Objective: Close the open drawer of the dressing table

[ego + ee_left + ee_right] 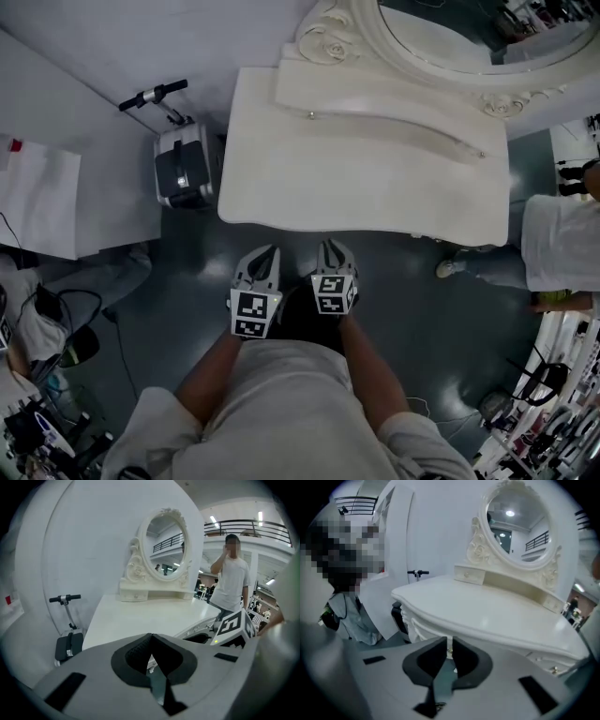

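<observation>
In the head view the overhanging top of the dressing table [366,178] hides its drawer fronts, the picture's top edge cuts off the oval mirror [441,37], and the right edge crops the standing person [558,244].

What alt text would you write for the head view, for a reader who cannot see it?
Seen from above, a person holds the left gripper and right gripper side by side just in front of a white dressing table with an oval mirror; a folded scooter stands at left.
</observation>
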Tool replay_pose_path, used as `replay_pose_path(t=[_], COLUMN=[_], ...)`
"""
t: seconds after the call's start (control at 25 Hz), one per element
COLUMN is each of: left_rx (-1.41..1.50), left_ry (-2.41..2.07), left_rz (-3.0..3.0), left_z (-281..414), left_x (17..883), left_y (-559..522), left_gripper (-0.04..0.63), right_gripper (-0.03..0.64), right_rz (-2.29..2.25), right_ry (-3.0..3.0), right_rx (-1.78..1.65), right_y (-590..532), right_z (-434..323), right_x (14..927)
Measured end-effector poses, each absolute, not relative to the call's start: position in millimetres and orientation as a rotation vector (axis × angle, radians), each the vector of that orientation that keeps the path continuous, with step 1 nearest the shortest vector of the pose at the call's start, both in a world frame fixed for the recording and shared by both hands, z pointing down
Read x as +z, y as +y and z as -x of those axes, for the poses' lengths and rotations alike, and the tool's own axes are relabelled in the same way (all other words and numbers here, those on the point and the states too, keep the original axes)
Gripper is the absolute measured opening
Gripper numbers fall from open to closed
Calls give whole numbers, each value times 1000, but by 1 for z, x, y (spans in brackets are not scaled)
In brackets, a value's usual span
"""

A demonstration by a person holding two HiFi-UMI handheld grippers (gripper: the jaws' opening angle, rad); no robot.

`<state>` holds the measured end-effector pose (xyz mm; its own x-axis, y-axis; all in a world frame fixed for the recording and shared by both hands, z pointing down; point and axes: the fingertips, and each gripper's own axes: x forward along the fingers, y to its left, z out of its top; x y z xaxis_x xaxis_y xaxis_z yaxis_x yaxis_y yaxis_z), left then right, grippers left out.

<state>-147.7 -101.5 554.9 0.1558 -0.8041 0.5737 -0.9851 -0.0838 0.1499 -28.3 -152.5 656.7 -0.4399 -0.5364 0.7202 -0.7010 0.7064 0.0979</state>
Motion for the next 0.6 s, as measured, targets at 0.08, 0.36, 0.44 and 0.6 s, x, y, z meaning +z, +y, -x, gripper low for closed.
replay_pose_path(t=[0.08,0.36,0.44,0.6], left_rx=[451,351,329,307], left_ry=[-1710,-1770,-1774,-1772], left_rz=[-1957,-2054,-2079,-2136], left_z=[146,130,124,111], left_x=[544,499,487,468], left_y=[-105,-122,-127,-135], left_gripper=[8,8,8,8], right_gripper=[20,15,15,15], right_rz=[-987,-1113,-1149,-1204], right_ry=[-2206,-2378,-2415,-2478], right_rx=[253,174,152,110], right_y=[-152,-156,-161,-164], right_z=[29,31,30,28], right_x=[628,525,502,465])
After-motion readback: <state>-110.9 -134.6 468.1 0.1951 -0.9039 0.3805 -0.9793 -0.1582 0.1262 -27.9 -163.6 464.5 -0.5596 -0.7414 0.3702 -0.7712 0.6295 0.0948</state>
